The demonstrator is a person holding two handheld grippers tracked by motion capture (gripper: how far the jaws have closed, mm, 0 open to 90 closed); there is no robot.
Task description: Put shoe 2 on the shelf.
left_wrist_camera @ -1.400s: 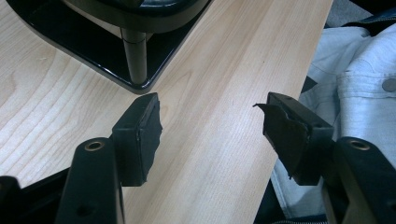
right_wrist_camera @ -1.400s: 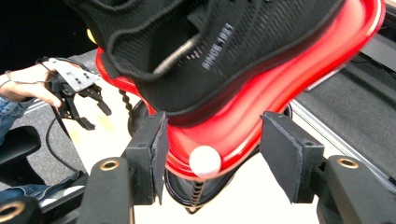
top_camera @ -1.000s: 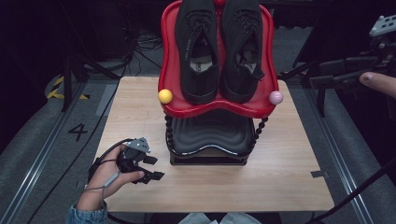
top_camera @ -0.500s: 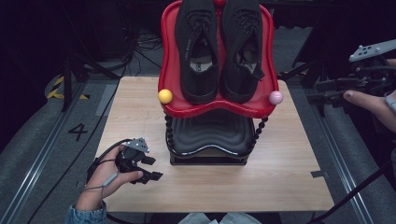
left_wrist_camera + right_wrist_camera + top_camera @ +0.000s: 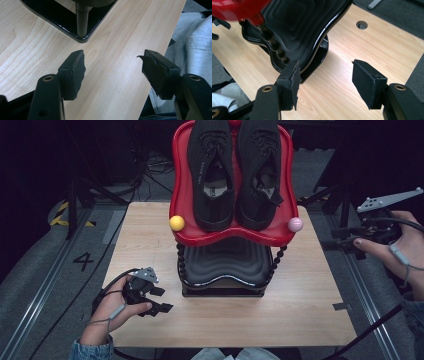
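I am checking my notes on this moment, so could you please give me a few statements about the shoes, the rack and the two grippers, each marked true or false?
1. Two black shoes lie side by side on the red top tray. True.
2. The left gripper is shut on a shoe. False: its jaws stand open over bare table.
3. The black lower tray holds a shoe. False: it is empty.
4. The right gripper is open. True.
5. A yellow ball and a pink ball sit at the red tray's front corners. True.
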